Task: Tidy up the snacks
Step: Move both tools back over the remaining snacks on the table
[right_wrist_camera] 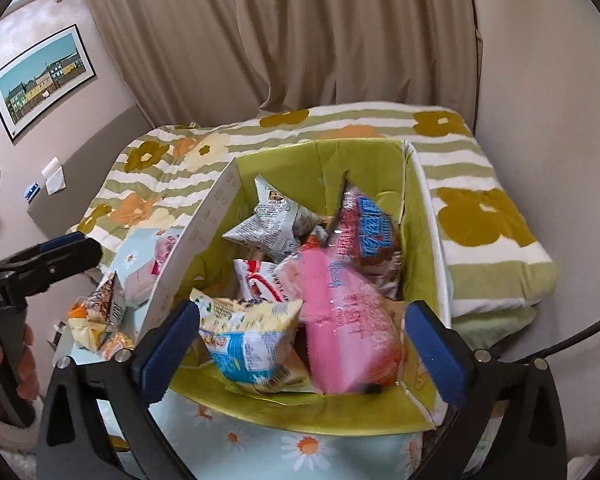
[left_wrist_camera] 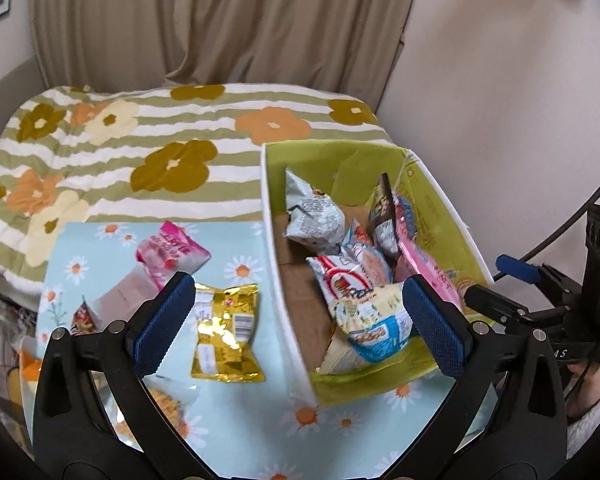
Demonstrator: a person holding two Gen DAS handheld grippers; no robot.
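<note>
Both pairs of fingers stand apart and empty: left gripper point(left_wrist_camera: 296, 316) over the surface, right gripper point(right_wrist_camera: 300, 340) above the green box point(right_wrist_camera: 320, 160), already holding several snacks. I judge the gold packet point(left_wrist_camera: 226, 334) comes next, needing a descent and pinch

We see beige curtain point(right_wrist_camera: 300, 40) at back, framed pic of buildings point(right_wrist_camera: 42, 80) on left wall, striped flower blanket point(left_wrist_camera: 140, 140) on bed, daisy-print cloth point(left_wrist_camera: 240, 248) w/ blue ground in front
</note>
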